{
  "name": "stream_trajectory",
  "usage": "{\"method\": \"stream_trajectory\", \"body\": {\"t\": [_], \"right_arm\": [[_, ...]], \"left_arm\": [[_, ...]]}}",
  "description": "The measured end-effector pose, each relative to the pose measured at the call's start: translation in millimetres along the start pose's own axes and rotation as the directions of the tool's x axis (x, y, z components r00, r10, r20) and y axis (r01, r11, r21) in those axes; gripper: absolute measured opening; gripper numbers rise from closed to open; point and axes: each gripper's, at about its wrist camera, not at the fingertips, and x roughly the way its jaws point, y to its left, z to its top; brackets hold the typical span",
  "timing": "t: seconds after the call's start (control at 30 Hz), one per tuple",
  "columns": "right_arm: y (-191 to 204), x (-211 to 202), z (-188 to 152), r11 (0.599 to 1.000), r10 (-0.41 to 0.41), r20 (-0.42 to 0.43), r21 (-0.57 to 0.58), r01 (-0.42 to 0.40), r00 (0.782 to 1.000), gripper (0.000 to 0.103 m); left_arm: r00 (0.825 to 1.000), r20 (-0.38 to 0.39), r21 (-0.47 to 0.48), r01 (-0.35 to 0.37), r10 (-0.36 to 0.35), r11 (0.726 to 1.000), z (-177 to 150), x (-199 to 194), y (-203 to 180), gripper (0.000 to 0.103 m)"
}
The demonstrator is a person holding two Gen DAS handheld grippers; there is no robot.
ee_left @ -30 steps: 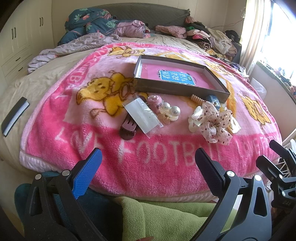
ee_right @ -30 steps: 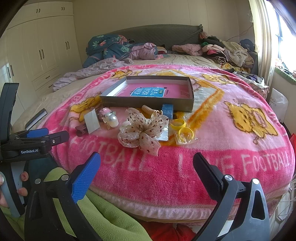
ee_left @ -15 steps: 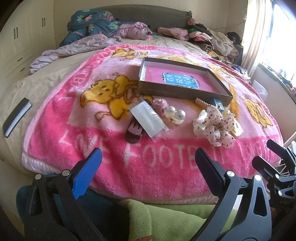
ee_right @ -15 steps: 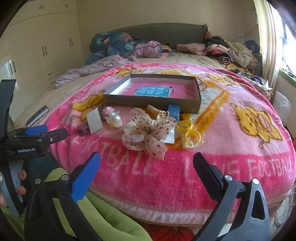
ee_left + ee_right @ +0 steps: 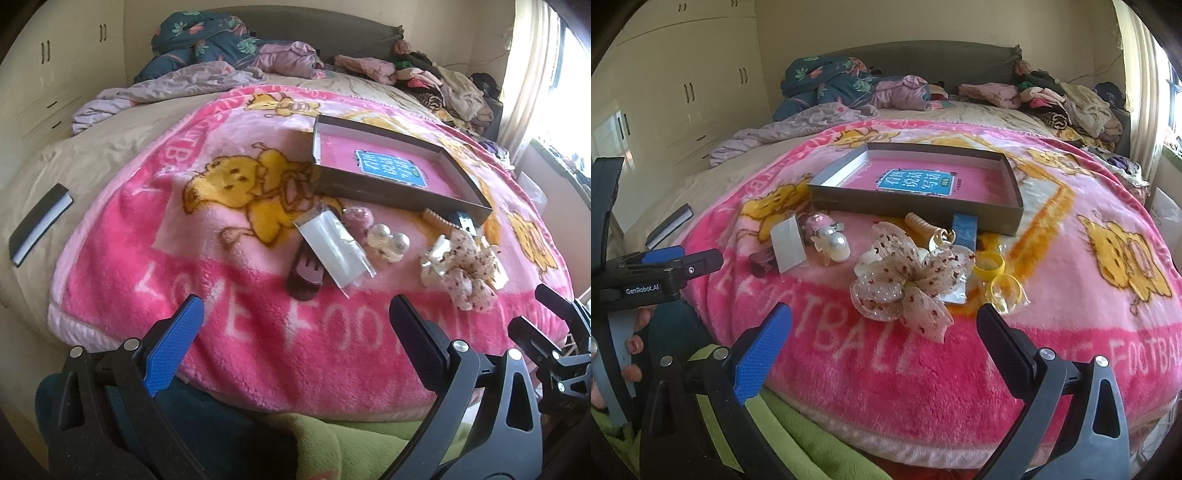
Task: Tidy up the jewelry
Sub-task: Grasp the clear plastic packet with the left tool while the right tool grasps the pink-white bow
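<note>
A shallow box (image 5: 997, 192) sits on the pink blanket (image 5: 1052, 258) covering the bed, holding only a pink card with a blue label (image 5: 916, 182). The jewelry lies outside, just in front: pearl clip (image 5: 836, 245), spotted bow (image 5: 908, 280), yellow rings (image 5: 993, 271). Left gripper (image 5: 291, 332) and right gripper (image 5: 882, 332) hover at the blanket's near edge, fingers spread wide, holding nothing.

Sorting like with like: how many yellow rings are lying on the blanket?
2. One yellow ring lies just right of the spotted fabric bow; the second yellow ring, apparently in clear wrap, touches it on the near-right side. The bow could hide more.
</note>
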Motion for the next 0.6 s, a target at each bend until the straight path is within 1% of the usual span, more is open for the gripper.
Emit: {"method": "stream_trajectory", "body": {"t": [0.07, 0.13, 0.33, 0.4, 0.47, 0.5, 0.53, 0.6], "right_arm": [[-0.9, 3.2, 1.3, 1.000, -0.002, -0.002, -0.002, 0.002, 1.000, 0.097], [-3.6, 8.4, 3.6, 1.000, -0.006, -0.004, 0.000, 0.006, 1.000, 0.097], [-8.4, 23.0, 9.7, 1.000, -0.018, -0.006, 0.001, 0.018, 1.000, 0.097], [-9.8, 28.0, 10.5, 1.000, -0.026, -0.011, -0.001, 0.026, 1.000, 0.097], [-11.4, 32.7, 11.0, 1.000, -0.026, -0.011, -0.001, 0.026, 1.000, 0.097], [-11.9, 36.3, 11.4, 0.999, -0.033, -0.018, -0.002, 0.033, 0.999, 0.097], [-12.8, 38.7, 11.3, 1.000, -0.032, -0.020, 0.000, 0.032, 0.999, 0.097], [-13.9, 43.0, 11.4, 0.999, -0.035, -0.024, 0.001, 0.035, 0.999, 0.097]], "left_arm": [[1.000, -0.004, 0.011, 0.016, -0.016, 1.000, 3.9, 4.8, 0.9, 0.092], [1.000, -0.009, 0.019, 0.015, -0.015, 1.000, 7.8, 10.8, 0.1, 0.092], [0.996, -0.059, 0.037, 0.066, -0.064, 0.997, 20.4, 36.0, -5.0, 0.092], [0.995, -0.064, 0.034, 0.083, -0.080, 0.996, 25.3, 44.3, -4.6, 0.092], [0.987, -0.066, 0.016, 0.145, -0.144, 0.989, 30.1, 51.6, -3.4, 0.092], [0.985, -0.066, 0.007, 0.158, -0.157, 0.987, 32.4, 54.4, -3.4, 0.092], [0.984, -0.070, -0.001, 0.164, -0.164, 0.986, 35.1, 58.7, -3.3, 0.092], [0.984, -0.089, -0.016, 0.154, -0.155, 0.988, 39.3, 69.3, -2.3, 0.092]]}}
